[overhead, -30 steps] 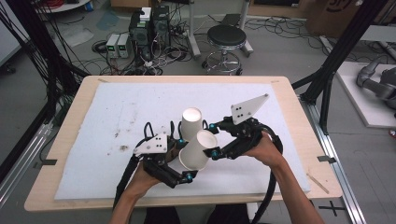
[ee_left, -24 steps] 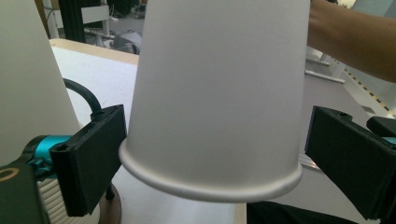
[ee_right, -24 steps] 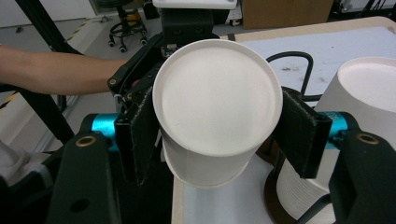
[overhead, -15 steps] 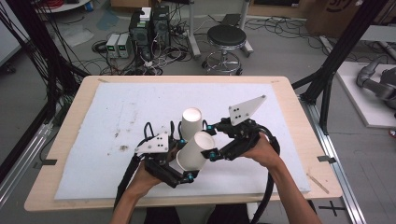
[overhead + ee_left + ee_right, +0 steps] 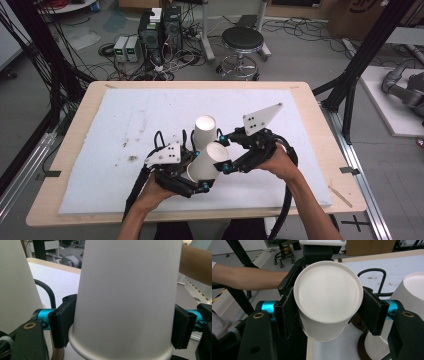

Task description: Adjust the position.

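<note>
Now, at the left of the high view, the left gripper (image 5: 200,172) sits low over the white mat (image 5: 100,130), its jaws just closed in around the wide end of a tilted paper cup (image 5: 207,162). In the left gripper view both pads touch that cup's (image 5: 127,297) wall near the rim, one on each side. Just behind it an upturned second cup (image 5: 205,131) stands on the mat, touching or nearly touching the tilted one. Further right, the right gripper (image 5: 224,150) is clamped on the same tilted cup at its narrow end; the right gripper view shows its pads pressing both sides below the cup's (image 5: 328,293) flat base.
</note>
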`<action>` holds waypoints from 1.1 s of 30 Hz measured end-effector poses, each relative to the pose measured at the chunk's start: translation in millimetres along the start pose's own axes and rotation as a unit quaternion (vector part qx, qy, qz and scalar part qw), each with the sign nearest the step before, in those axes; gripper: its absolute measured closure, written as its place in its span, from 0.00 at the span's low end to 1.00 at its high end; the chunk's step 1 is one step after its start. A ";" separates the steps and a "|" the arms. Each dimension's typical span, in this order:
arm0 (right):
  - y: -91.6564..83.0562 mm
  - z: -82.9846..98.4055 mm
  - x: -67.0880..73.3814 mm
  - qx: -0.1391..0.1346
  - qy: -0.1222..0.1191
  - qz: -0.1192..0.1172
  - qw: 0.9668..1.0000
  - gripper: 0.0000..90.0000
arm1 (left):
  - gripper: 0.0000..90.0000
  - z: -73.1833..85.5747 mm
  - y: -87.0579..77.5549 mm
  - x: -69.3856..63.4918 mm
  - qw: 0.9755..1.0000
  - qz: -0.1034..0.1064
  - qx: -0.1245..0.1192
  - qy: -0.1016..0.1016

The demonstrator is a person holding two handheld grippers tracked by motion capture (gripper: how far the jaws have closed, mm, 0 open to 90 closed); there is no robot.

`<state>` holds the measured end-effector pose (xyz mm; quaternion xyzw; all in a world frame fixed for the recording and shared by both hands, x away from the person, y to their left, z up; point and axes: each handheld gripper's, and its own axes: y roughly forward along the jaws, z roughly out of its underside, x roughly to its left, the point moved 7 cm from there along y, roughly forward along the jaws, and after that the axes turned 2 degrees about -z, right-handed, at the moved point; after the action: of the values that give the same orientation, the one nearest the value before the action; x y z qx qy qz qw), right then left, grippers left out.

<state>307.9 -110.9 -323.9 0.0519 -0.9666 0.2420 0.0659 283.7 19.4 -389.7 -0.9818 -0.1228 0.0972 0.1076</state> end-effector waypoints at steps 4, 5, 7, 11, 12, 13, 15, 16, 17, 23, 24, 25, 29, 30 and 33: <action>0.0 0.6 0.0 0.001 0.000 0.000 1.000 0.40 | 0.26 0.5 0.2 -0.4 1.000 -0.001 0.003 0.001; 0.0 0.7 -0.2 0.002 -0.001 0.000 1.000 0.40 | 0.26 0.6 0.4 -0.3 1.000 -0.001 0.003 0.000; -0.2 0.9 -0.1 0.002 0.000 -0.001 1.000 0.40 | 0.27 0.6 0.2 -0.3 1.000 -0.001 0.003 0.000; -0.3 1.3 -0.4 0.003 -0.001 -0.001 1.000 0.40 | 0.27 1.0 0.0 -0.2 1.000 -0.003 0.006 0.002; -0.2 1.7 -0.4 0.004 -0.001 0.000 1.000 0.40 | 0.27 1.0 0.0 -0.1 1.000 -0.004 0.006 0.001; 0.0 1.6 -0.2 0.003 -0.002 0.002 1.000 0.39 | 0.27 1.1 -0.1 0.0 1.000 -0.003 0.007 0.000; 0.3 2.3 -0.1 0.006 -0.004 0.000 1.000 0.37 | 0.27 1.2 0.0 -0.7 1.000 -0.001 0.007 0.000; 1.3 2.9 -0.5 0.010 -0.007 -0.002 1.000 0.30 | 0.27 1.0 -0.2 -1.0 1.000 -0.001 0.008 0.001; 2.7 3.5 -1.0 0.015 0.002 0.002 1.000 0.22 | 0.27 1.0 -0.3 -0.9 1.000 -0.002 0.008 0.001; 1.6 2.4 -3.5 0.008 0.012 0.008 1.000 0.16 | 0.27 1.4 -1.6 0.3 1.000 -0.005 0.011 0.000; 1.1 2.1 -3.8 0.008 0.014 0.010 1.000 0.15 | 0.27 1.1 -2.1 0.1 1.000 -0.005 0.010 0.001; 0.1 1.8 -3.9 0.007 0.018 0.015 1.000 0.15 | 0.27 0.9 -2.5 0.3 1.000 -0.006 0.009 0.002; -1.9 1.2 -3.4 0.005 0.016 0.015 1.000 0.15 | 0.27 1.0 -3.8 1.0 1.000 -0.008 0.010 0.003; -2.4 1.3 -3.3 0.006 0.016 0.013 1.000 0.15 | 0.27 0.8 -3.8 0.9 1.000 -0.007 0.009 0.002; -3.3 1.8 -2.6 0.007 0.015 0.013 1.000 0.15 | 0.27 0.9 -4.2 0.8 1.000 -0.008 0.011 0.005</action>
<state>310.7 -114.4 -324.3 0.0361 -0.9643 0.2508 0.0774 283.3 23.8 -389.8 -0.9799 -0.1294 0.0930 0.1202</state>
